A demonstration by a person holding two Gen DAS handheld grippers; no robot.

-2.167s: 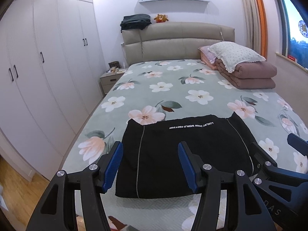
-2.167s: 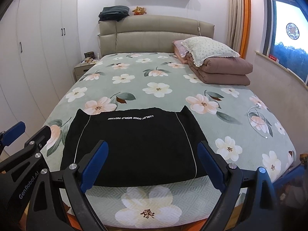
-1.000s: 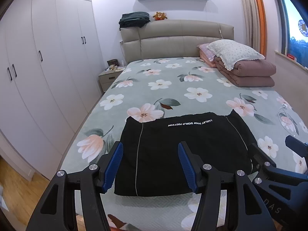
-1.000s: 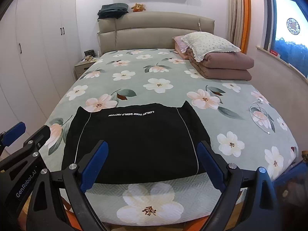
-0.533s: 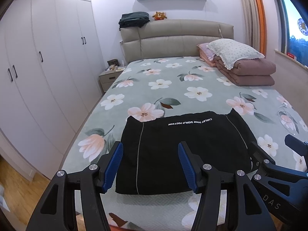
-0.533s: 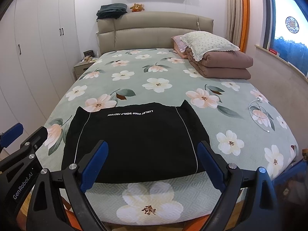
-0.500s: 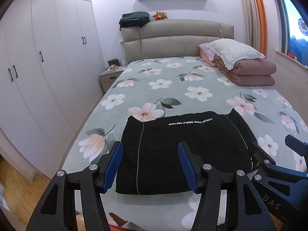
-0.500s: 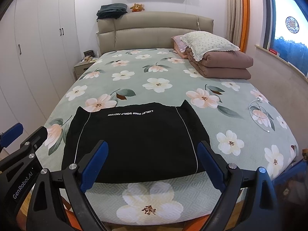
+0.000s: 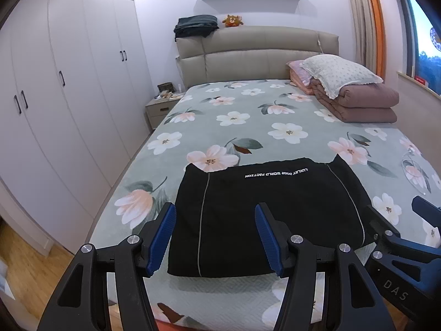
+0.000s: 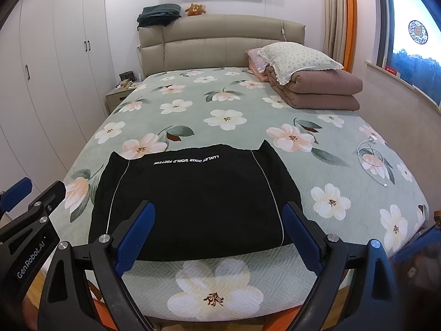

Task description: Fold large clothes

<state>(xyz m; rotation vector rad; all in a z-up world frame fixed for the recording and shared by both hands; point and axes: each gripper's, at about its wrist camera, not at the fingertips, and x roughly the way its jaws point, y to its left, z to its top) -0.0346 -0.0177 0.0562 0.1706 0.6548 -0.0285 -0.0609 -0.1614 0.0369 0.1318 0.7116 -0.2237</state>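
Observation:
A black garment [image 9: 264, 215] with white lettering and two thin white stripes lies folded into a flat rectangle near the foot of the bed [image 9: 248, 127]; it also shows in the right wrist view [image 10: 193, 198]. My left gripper [image 9: 215, 220] is open and empty, held back from the garment's near left part. My right gripper [image 10: 217, 218] is open wide and empty, held back from the garment's near edge. Each gripper shows at the edge of the other's view.
A folded brown quilt [image 10: 322, 91] with a pillow [image 10: 297, 55] lies at the far right of the bed. A white charging cable [image 10: 370, 154] lies on the right side. White wardrobes [image 9: 55, 96] line the left wall, with a nightstand [image 9: 161, 107] by the headboard.
Both grippers have drifted slightly back and up from the bed. The garment has not moved and both grippers stay open.

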